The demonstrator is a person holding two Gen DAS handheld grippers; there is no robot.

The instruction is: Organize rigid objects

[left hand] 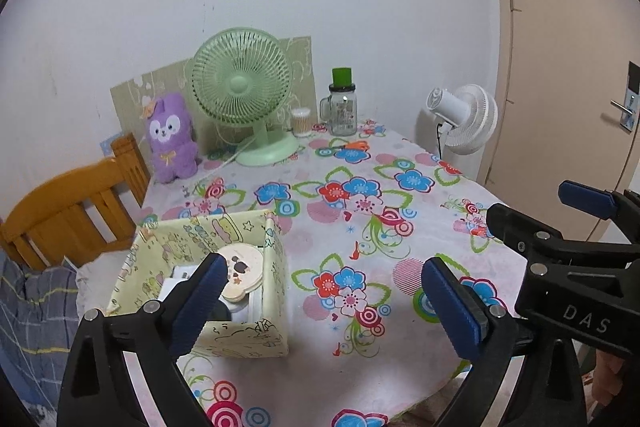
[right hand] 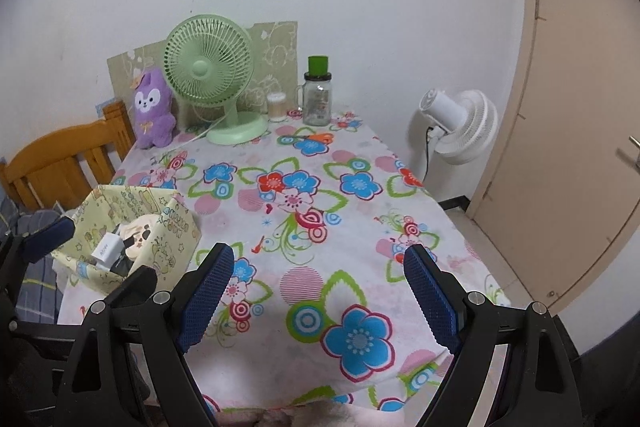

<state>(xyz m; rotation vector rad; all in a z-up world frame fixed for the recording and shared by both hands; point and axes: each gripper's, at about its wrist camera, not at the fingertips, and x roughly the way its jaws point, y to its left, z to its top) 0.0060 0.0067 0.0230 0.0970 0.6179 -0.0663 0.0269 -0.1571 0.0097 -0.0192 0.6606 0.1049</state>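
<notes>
A pale yellow cartoon-print box (left hand: 272, 267) stands near the table's front left; it also shows in the right wrist view (right hand: 176, 227). Inside it lie a round cream compact (left hand: 244, 267), a white charger (right hand: 107, 251) and other small items. My left gripper (left hand: 320, 303) is open and empty, its left finger in front of the box. My right gripper (right hand: 318, 291) is open and empty above the flowered tablecloth near the front edge. The right gripper also shows at the right in the left wrist view (left hand: 548, 215).
At the table's back stand a green desk fan (left hand: 244, 95), a purple plush toy (left hand: 172, 139), a glass mug-jar with a green lid (left hand: 343, 107), a cotton-swab tub (left hand: 301, 122) and orange scissors (left hand: 352, 145). A wooden chair (left hand: 76, 203) stands left, a white floor fan (left hand: 464, 119) and a door right.
</notes>
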